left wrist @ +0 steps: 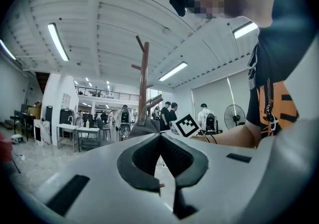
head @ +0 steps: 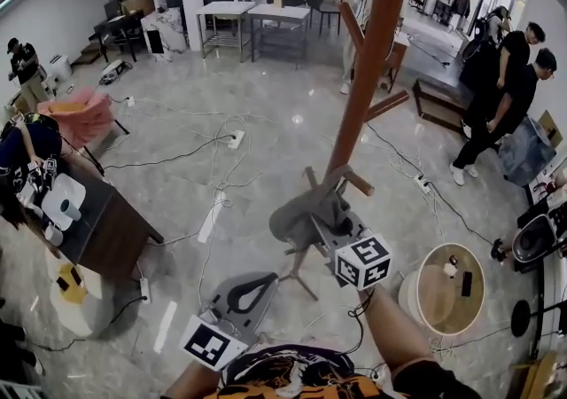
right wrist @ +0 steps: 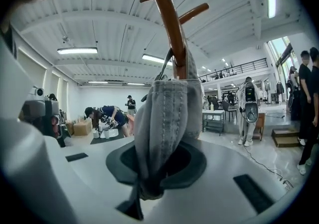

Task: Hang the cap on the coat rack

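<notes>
The brown wooden coat rack (head: 368, 60) rises ahead, with short pegs low on its pole. A grey cap (head: 301, 215) hangs against the pole at one of those low pegs. My right gripper (head: 321, 222) is right behind it, shut on a bunched fold of the cap. In the right gripper view the grey fabric (right wrist: 162, 118) runs up from between the jaws to the pole (right wrist: 172, 24). My left gripper (head: 261, 277) stays lower and nearer my body, shut with nothing in it; its tips (left wrist: 160, 137) meet, and the cap (left wrist: 142, 127) and rack (left wrist: 144, 83) show beyond.
Power cables and a socket strip (head: 236, 138) trail over the shiny floor round the rack's base. A round wooden table (head: 447, 286) stands at the right, a dark table (head: 106, 220) at the left. People (head: 514, 96) stand at the far right. Metal tables (head: 252, 16) are at the back.
</notes>
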`<act>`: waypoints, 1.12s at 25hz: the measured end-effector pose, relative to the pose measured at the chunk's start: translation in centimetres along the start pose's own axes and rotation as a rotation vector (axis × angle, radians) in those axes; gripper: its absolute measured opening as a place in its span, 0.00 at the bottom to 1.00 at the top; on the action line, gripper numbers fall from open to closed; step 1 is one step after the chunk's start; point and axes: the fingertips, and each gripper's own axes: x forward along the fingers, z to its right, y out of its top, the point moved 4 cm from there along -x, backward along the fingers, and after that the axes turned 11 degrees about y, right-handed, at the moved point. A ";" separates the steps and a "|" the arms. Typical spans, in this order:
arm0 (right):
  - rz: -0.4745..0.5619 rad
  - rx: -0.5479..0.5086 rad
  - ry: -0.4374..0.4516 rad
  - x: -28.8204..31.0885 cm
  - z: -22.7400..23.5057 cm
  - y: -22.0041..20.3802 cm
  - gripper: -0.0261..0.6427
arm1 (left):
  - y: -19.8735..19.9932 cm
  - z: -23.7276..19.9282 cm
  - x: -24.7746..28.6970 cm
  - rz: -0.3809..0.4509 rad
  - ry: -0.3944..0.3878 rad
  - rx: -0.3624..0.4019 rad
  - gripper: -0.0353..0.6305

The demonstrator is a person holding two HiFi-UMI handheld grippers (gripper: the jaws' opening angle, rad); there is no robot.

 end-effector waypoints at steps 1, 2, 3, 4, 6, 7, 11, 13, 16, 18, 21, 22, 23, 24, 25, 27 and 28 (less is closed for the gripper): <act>0.003 -0.004 0.010 -0.3 -0.1 0.0 0.17 | 0.0 0.0 0.1 0.003 -0.002 0.002 0.08; 0.003 -0.006 0.021 -0.7 -0.2 -0.2 0.21 | -0.1 0.0 0.2 0.003 -0.005 0.001 0.08; 0.000 -0.009 0.027 -1.1 -0.4 -0.5 0.25 | -0.2 0.0 0.3 0.000 -0.008 0.001 0.08; -0.004 -0.015 0.028 -1.6 -0.5 -0.7 0.29 | -0.3 0.1 0.3 -0.003 -0.012 0.004 0.08; -0.009 -0.035 0.014 -2.6 -0.8 -0.8 0.35 | -0.1 0.4 0.3 -0.005 -0.021 0.016 0.08; -0.012 -0.046 0.000 -3.2 -0.8 -0.8 0.39 | 0.0 0.6 0.2 -0.004 -0.026 0.021 0.08; -0.007 -0.062 -0.054 -5.4 -0.8 -1.3 0.51 | 0.1 1.2 0.2 0.001 -0.053 0.035 0.08; 0.006 -0.057 -0.062 -6.3 -1.1 -1.7 0.54 | -0.2 1.4 0.1 -0.003 -0.068 0.037 0.08; 0.014 -0.070 -0.076 -7.6 -1.3 -2.0 0.61 | -0.5 1.9 0.2 -0.008 -0.083 0.033 0.08; 0.019 -0.076 -0.097 -8.7 -1.0 -2.0 0.66 | -0.3 2.4 0.7 -0.008 -0.098 0.027 0.08; 0.037 -0.059 -0.117 -10.9 -1.1 -2.0 0.70 | 0.1 3.4 1.0 0.001 -0.124 0.032 0.08; 0.042 -0.059 -0.118 -11.6 -1.5 -2.0 0.70 | 0.1 3.6 1.0 0.003 -0.129 0.033 0.08; 0.044 -0.064 -0.119 -12.2 -2.0 -1.9 0.70 | 0.2 3.7 1.0 0.004 -0.131 0.033 0.08; 0.044 -0.071 -0.120 -12.7 -2.4 -1.8 0.70 | 0.1 3.6 0.9 0.001 -0.130 0.031 0.08; 0.043 -0.079 -0.121 -13.2 -2.9 -1.8 0.70 | 0.1 3.5 0.9 -0.002 -0.130 0.030 0.08; 0.047 -0.083 -0.116 -13.9 -3.8 -1.5 0.67 | 0.2 3.4 0.9 -0.004 -0.133 0.032 0.08; 0.050 -0.080 -0.110 -14.3 -4.3 -1.3 0.64 | 0.2 3.4 1.0 -0.004 -0.136 0.035 0.08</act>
